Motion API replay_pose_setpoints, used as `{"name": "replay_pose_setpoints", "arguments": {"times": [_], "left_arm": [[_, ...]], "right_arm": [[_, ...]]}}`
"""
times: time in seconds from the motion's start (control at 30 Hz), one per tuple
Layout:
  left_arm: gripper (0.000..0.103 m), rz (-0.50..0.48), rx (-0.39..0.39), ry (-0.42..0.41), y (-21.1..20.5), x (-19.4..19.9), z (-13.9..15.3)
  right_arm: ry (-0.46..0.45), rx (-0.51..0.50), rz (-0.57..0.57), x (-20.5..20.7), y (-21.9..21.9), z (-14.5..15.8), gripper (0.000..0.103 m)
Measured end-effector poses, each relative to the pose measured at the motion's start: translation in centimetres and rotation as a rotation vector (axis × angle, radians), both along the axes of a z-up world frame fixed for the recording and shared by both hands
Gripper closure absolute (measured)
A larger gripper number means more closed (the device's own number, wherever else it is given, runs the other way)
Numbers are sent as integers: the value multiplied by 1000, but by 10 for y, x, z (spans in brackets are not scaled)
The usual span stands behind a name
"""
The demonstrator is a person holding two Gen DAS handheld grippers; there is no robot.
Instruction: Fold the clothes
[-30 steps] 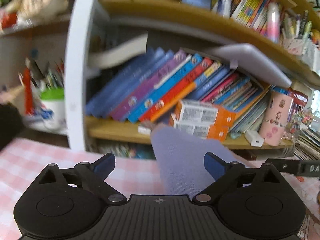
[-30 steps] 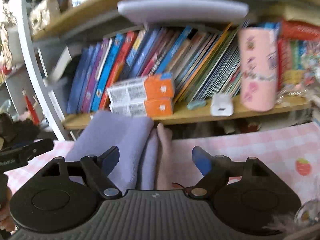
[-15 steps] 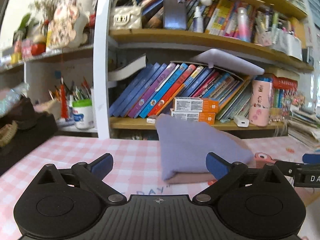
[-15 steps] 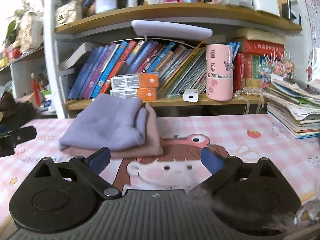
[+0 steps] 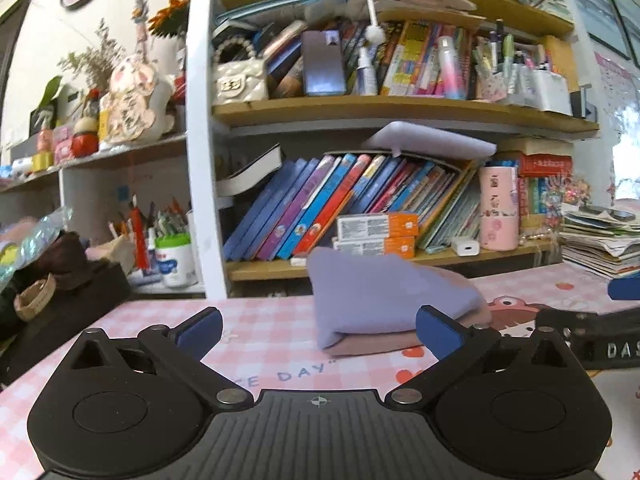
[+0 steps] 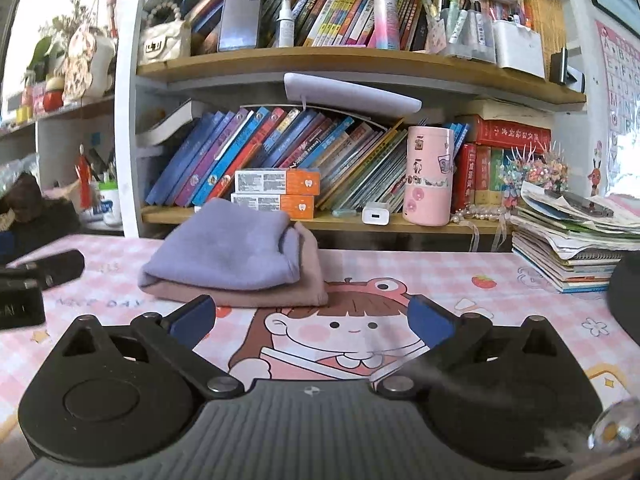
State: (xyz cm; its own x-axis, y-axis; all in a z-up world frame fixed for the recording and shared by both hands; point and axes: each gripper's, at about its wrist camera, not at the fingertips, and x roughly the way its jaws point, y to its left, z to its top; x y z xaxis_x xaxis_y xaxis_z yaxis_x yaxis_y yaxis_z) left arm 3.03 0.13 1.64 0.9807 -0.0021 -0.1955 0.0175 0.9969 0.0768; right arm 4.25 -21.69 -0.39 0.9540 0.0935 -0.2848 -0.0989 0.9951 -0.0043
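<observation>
Right gripper (image 6: pixel 312 318): its jaws were opening, almost as wide as they go, with nothing between the blue pads.
Left gripper (image 5: pixel 318 326): it was wide open too and held nothing.
Clothes: a folded purple cloth (image 6: pixel 224 250) lay on top of a folded pink cloth (image 6: pixel 280 294). The little pile sat at the far side of the pink checked table mat (image 6: pixel 460 276), just in front of the bookshelf (image 6: pixel 360 222).
Space: both grippers were near the front of the table, apart from the pile.
How the pile would handle: it looked soft, light and floppy. It would likely bend and slide if grabbed by one corner. A good place to hold would be the thick folded edge on the near side.
Only in the right view: the cartoon girl (image 6: pixel 344 328) printed on the mat, and the whole stack of papers (image 6: pixel 572 248) at the far right.
Only in the left view: a white tub of pens (image 5: pixel 174 252) and a dark box (image 5: pixel 60 312) at the left.
</observation>
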Motion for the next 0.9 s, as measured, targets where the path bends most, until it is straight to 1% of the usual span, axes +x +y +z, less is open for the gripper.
{"name": "replay_pose_setpoints", "arguments": {"times": [0.1,0.2,0.4,0.77,0.9], "left_arm": [[0,22,-15,22,4,3,-5],[0,10,-39,45,7,5,-9],[0,11,-8,43,2,4,-13],[0,24,-5,77,2,9,-16],[0,25,-2,76,2,9,-16]], "right_arm": [[6,-20,5,0,3,-5,0],[10,-34,-2,1,3,-8,0],[19,-31,-7,3,3,-9,0],[42,-30,-25,6,2,-11,0],[39,-23,-28,6,1,-11,0]]}}
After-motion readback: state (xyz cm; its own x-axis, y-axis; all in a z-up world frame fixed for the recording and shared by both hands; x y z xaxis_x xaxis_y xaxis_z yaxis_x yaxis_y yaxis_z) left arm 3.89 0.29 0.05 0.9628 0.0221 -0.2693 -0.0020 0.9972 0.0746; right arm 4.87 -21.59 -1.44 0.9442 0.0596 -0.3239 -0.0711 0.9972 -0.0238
